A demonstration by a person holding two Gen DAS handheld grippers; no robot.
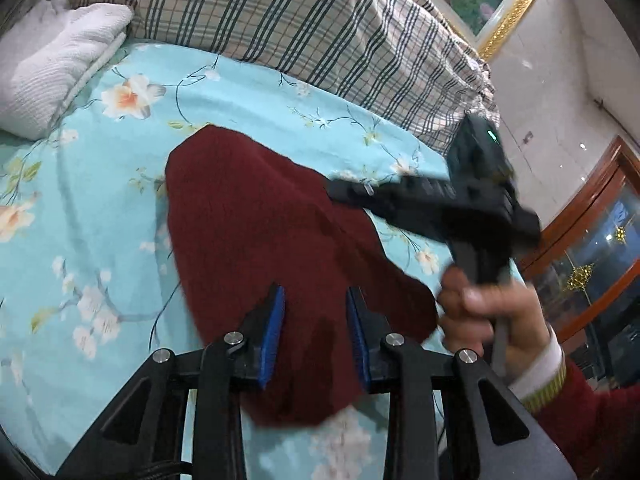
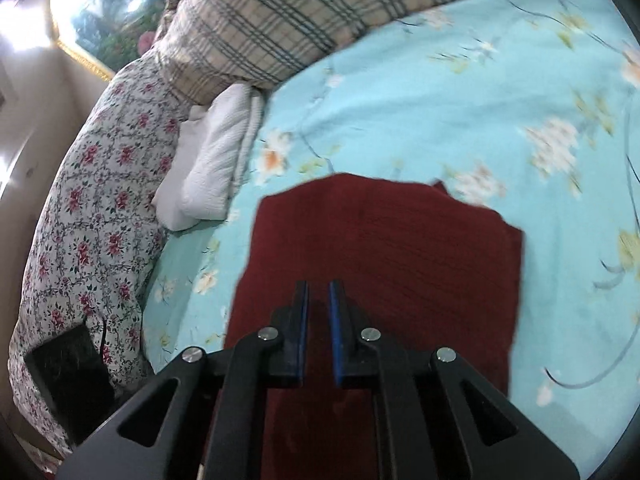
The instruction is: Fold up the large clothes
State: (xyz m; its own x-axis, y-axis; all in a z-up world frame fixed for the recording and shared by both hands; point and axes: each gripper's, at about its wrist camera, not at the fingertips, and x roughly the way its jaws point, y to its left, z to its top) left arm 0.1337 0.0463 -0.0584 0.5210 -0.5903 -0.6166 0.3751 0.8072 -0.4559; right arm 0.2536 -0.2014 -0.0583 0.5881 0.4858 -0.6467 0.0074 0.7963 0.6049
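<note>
A dark red knitted garment (image 1: 256, 240) lies folded on the light blue floral bedsheet (image 1: 100, 240). My left gripper (image 1: 316, 296) is open with its blue pads above the garment's near end, holding nothing. The right gripper's black body (image 1: 460, 200) shows at the right of the left wrist view, held by a hand, over the garment's right edge. In the right wrist view the garment (image 2: 400, 256) lies flat in a rough rectangle. My right gripper (image 2: 318, 286) hovers over it with a narrow gap between the pads, nothing between them.
A folded white towel (image 1: 56, 64) lies at the head of the bed, and also shows in the right wrist view (image 2: 216, 160). A plaid pillow (image 1: 320, 24) and a floral quilt (image 2: 100, 208) lie behind it. A black phone (image 2: 72, 376) rests on the quilt. A wooden cabinet (image 1: 592, 248) stands at right.
</note>
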